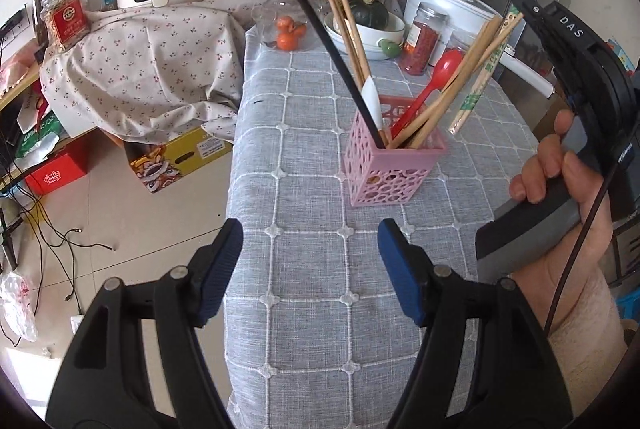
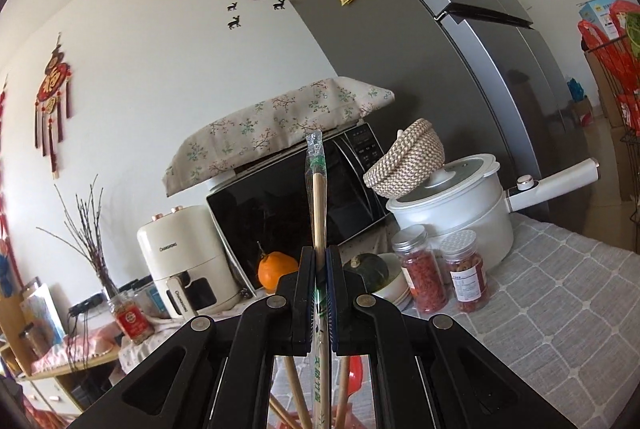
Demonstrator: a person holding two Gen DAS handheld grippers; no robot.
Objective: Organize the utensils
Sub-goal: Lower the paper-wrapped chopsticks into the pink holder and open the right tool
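A: Start at the left of the pink holder (image 1: 390, 159). What does your left gripper (image 1: 310, 271) show?

B: Your left gripper hangs over the grey-clothed bench (image 1: 304, 329), on the near side of the holder, jaws wide, nothing between them.

A: And the holder itself?

B: It stands on the bench, holding a black stick (image 1: 338, 67), bare chopsticks (image 1: 348, 25), a white utensil (image 1: 372, 103) and a red spoon (image 1: 430, 89).

A: Right of the holder?

B: Your right gripper (image 2: 320, 261) is clamped narrow on a wrapped chopstick pair (image 2: 319, 197), held above and to the right of the holder.
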